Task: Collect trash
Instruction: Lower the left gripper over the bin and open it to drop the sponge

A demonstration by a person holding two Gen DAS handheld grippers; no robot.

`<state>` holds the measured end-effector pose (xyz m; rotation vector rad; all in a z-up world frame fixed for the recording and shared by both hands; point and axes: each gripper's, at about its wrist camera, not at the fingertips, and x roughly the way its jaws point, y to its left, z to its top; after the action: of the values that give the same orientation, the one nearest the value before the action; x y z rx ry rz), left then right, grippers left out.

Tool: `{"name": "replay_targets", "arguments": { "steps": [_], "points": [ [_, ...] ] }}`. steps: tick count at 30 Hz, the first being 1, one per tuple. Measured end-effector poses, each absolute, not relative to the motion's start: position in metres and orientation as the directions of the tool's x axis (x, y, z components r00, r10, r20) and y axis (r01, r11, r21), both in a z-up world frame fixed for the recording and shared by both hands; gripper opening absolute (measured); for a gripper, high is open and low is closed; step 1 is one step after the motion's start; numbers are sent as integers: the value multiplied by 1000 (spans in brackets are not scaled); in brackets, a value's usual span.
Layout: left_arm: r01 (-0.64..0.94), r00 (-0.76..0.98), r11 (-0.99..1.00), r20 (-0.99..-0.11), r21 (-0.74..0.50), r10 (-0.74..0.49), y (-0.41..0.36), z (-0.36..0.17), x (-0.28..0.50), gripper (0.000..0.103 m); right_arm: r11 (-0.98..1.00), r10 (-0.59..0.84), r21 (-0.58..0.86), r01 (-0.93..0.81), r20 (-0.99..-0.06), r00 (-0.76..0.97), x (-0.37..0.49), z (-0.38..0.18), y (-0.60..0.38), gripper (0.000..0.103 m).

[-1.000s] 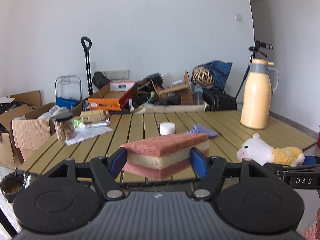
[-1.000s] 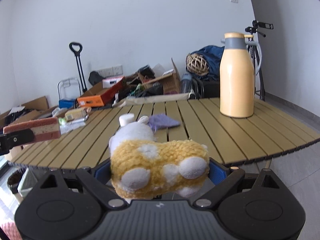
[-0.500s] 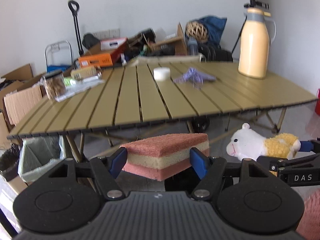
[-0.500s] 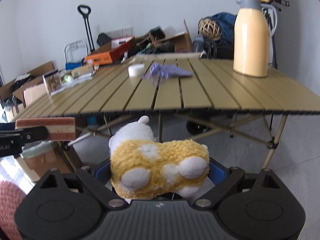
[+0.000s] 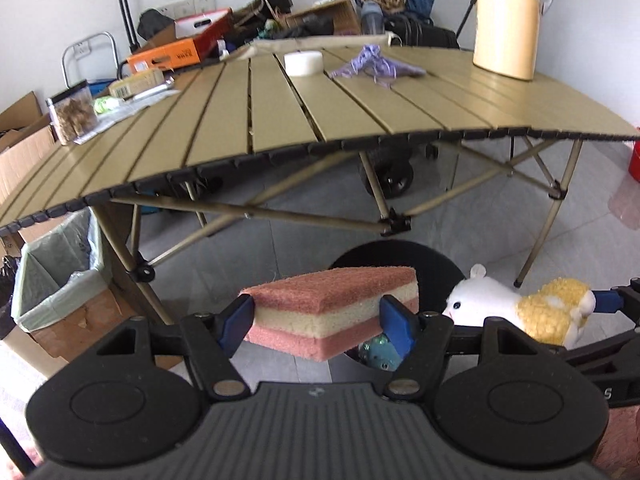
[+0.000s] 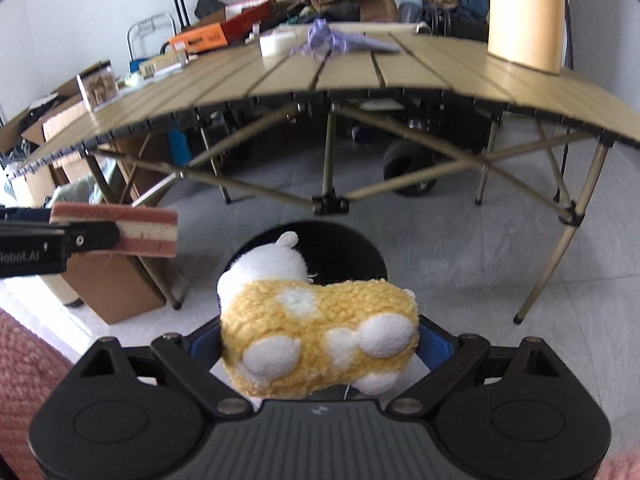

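Clamping a coarse pink-and-cream layered sponge block, the left tool hangs over a round black bin; at three o'clock the right tool grips a fuzzy yellow-and-white plush toy (bin rim mostly hidden).

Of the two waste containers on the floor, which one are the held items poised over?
The round black bin just in front of the table, below the sponge and plush toy; the cardboard box with a green liner bag stands off to the left.

Right tool grips plush toy (yellow-white) above black bin
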<state>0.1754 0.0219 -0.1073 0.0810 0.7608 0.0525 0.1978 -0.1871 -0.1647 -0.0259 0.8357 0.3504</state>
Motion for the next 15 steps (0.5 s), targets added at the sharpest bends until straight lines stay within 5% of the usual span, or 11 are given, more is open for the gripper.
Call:
{"name": "replay_targets", "arguments": {
  "steps": [15],
  "points": [
    [11,622,998,-782,63,43,19,-154,207,70,962,237,115,-249,-808,540,210,-205,-205,95]
  ]
}}
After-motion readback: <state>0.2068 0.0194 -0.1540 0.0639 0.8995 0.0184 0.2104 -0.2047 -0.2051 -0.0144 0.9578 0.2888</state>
